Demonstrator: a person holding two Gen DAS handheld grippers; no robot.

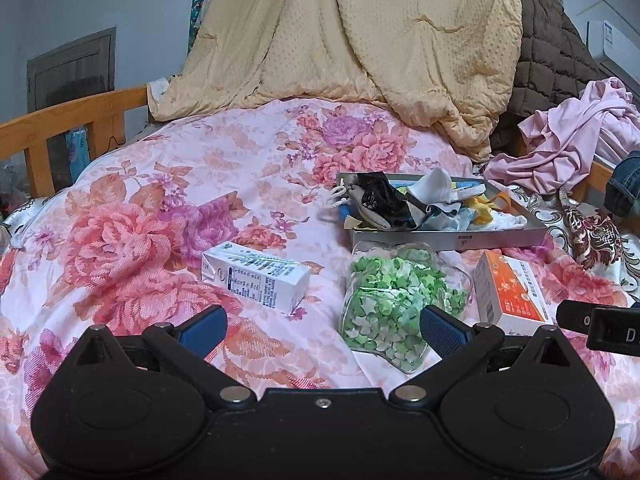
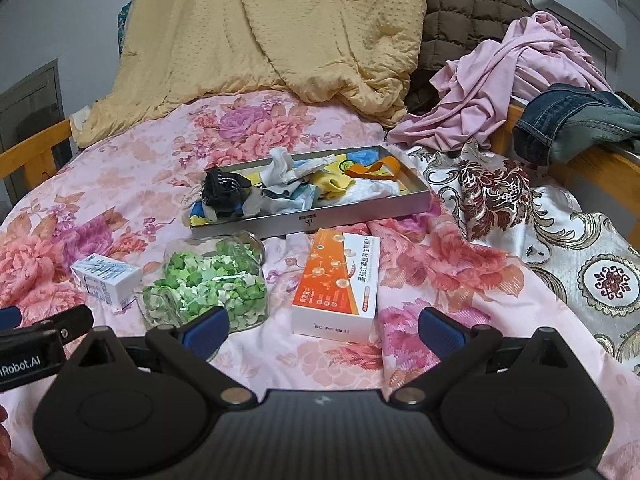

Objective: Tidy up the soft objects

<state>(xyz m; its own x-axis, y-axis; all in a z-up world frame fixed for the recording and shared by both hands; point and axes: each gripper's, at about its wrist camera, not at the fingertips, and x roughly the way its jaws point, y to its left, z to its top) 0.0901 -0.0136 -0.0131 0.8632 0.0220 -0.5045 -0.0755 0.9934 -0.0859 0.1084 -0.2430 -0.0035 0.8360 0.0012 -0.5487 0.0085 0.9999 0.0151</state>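
Observation:
A shallow grey tray (image 1: 504, 237) (image 2: 360, 209) lies on the floral bedspread and holds several crumpled soft items: a black cloth (image 1: 380, 196) (image 2: 222, 188), a white cloth (image 1: 438, 188) (image 2: 282, 166) and yellow fabric (image 2: 330, 184). My left gripper (image 1: 322, 330) is open and empty, low over the bed, with a clear jar of green paper stars (image 1: 394, 296) (image 2: 208, 284) by its right finger. My right gripper (image 2: 324, 330) is open and empty, just short of an orange and white box (image 2: 340, 284) (image 1: 510, 292).
A small white carton (image 1: 256, 280) (image 2: 106, 278) lies left of the jar. A yellow quilt (image 1: 360, 40) and brown quilt (image 2: 468, 12) are piled at the back. Pink clothing (image 2: 512, 76), jeans (image 2: 572, 120) and a patterned cloth (image 2: 500, 192) lie right. Wooden bed rails (image 1: 72, 120) border the bed.

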